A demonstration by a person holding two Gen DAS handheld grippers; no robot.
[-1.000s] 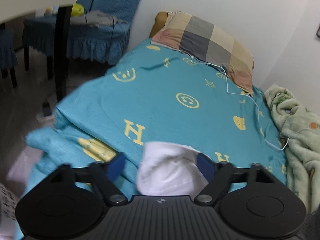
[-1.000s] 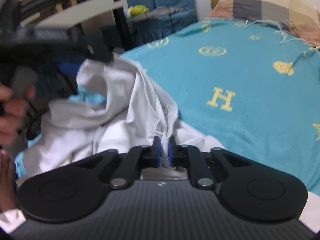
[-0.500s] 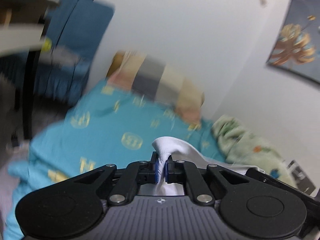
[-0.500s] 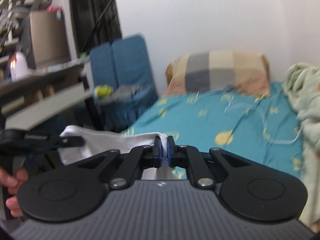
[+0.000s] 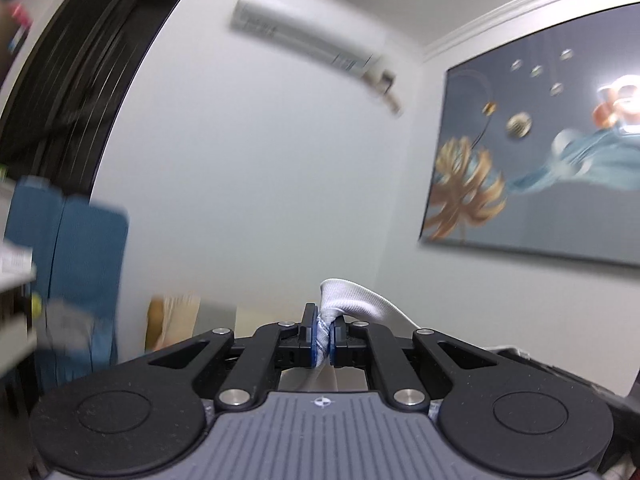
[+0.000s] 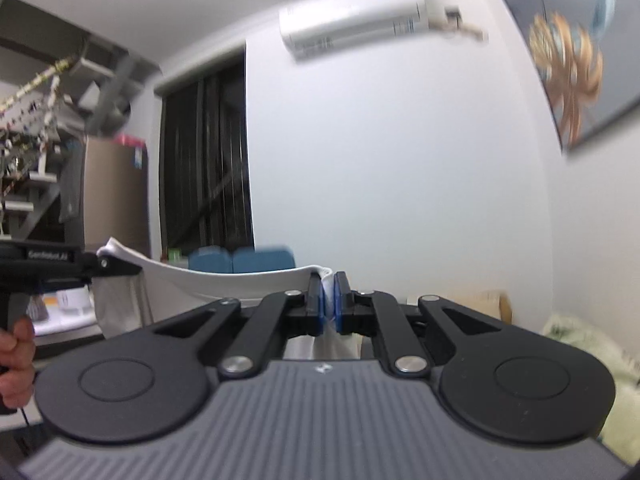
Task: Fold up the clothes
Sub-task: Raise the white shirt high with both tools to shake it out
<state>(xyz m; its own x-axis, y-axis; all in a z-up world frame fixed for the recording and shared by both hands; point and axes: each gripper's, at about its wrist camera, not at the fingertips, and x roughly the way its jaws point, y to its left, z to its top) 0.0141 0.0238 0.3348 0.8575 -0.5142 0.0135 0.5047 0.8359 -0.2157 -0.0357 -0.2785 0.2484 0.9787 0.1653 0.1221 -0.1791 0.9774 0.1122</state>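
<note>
White garment hangs with its top edge stretched level between the left gripper and right gripper, each clamped tight on one end.

White garment; blue-padded black gripper; gold-leafed grey painting

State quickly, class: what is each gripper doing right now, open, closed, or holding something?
Left gripper: closed, pinching the white garment.
Right gripper: closed, pinching the same white garment's other end.
</note>
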